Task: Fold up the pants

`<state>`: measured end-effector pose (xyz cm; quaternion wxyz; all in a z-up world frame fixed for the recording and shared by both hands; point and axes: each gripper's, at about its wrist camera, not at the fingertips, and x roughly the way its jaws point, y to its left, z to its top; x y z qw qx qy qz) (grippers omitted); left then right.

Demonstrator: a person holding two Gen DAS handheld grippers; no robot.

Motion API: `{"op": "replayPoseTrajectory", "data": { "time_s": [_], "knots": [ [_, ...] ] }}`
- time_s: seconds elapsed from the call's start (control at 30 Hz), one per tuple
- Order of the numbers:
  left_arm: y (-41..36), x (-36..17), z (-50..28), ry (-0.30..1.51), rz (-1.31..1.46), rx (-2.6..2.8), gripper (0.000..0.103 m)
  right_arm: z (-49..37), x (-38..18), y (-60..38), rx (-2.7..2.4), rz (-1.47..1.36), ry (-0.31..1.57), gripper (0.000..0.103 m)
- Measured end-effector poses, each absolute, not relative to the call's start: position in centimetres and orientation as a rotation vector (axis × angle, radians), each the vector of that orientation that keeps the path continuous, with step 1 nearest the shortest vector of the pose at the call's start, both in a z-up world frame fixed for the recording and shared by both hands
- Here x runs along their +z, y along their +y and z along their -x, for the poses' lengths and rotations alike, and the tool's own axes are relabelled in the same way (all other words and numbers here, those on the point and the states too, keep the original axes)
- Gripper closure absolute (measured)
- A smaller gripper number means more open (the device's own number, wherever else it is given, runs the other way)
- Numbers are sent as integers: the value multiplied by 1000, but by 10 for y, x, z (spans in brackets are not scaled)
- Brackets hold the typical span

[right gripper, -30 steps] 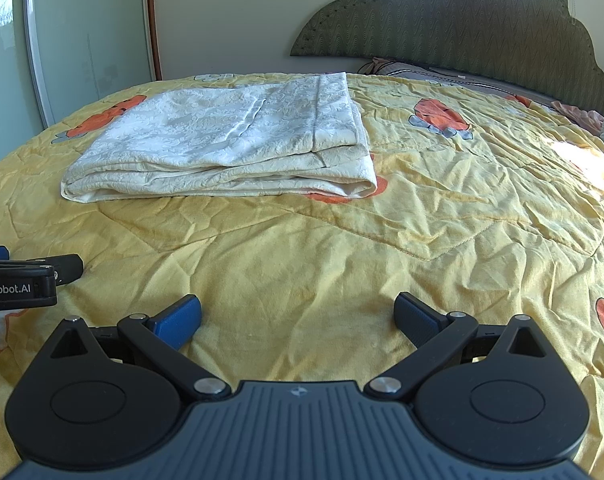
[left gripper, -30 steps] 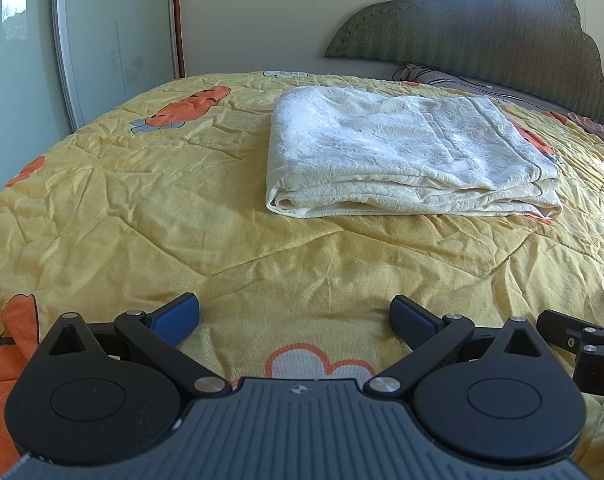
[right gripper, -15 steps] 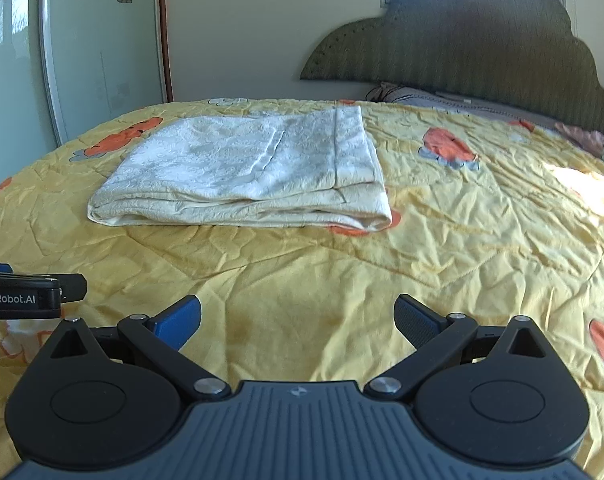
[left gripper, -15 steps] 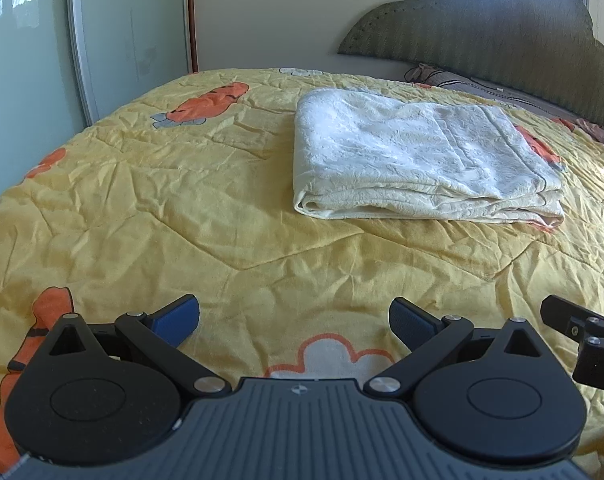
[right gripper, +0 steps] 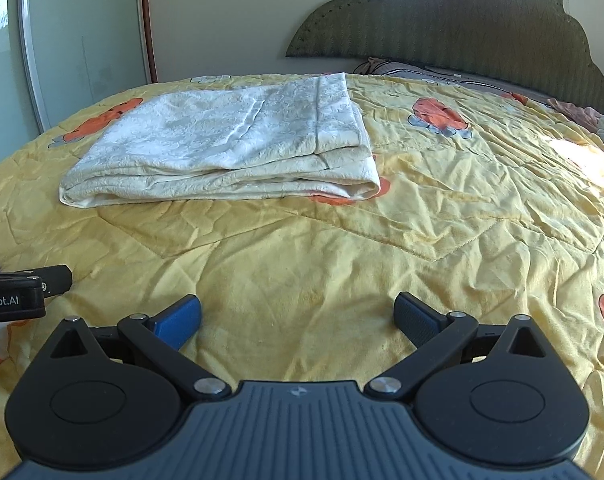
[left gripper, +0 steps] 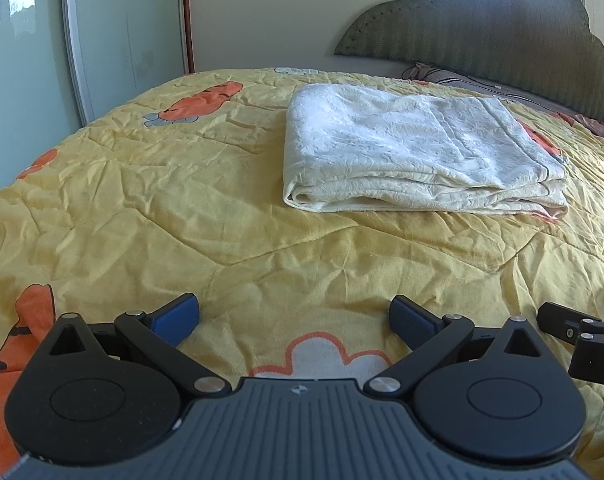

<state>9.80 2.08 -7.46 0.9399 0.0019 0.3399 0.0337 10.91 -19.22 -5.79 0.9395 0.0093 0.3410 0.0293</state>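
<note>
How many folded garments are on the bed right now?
1. The cream folded pants lie flat on the yellow quilt, ahead of both open hand-held grippers, nearer the headboard. Nothing else folded shows, though the bed's far right edge is cropped.

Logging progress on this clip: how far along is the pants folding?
Done: the pants lie on the bed as a flat, layered rectangle. In hand: nothing; the left gripper and right gripper are both open, empty and clear of the cloth. Left: apparently nothing, unless a further fold is wanted.
</note>
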Motion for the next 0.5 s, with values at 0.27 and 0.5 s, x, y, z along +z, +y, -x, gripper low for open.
{"op": "replayPoseTrajectory", "data": {
  "time_s": [0.27, 0.5],
  "knots": [
    [20, -75, -98, 694, -6, 69, 0, -109, -58, -193, 61, -21, 696, 0],
    [21, -75, -98, 694, -5, 68, 0, -109, -58, -193, 61, -21, 696, 0]
  ]
}}
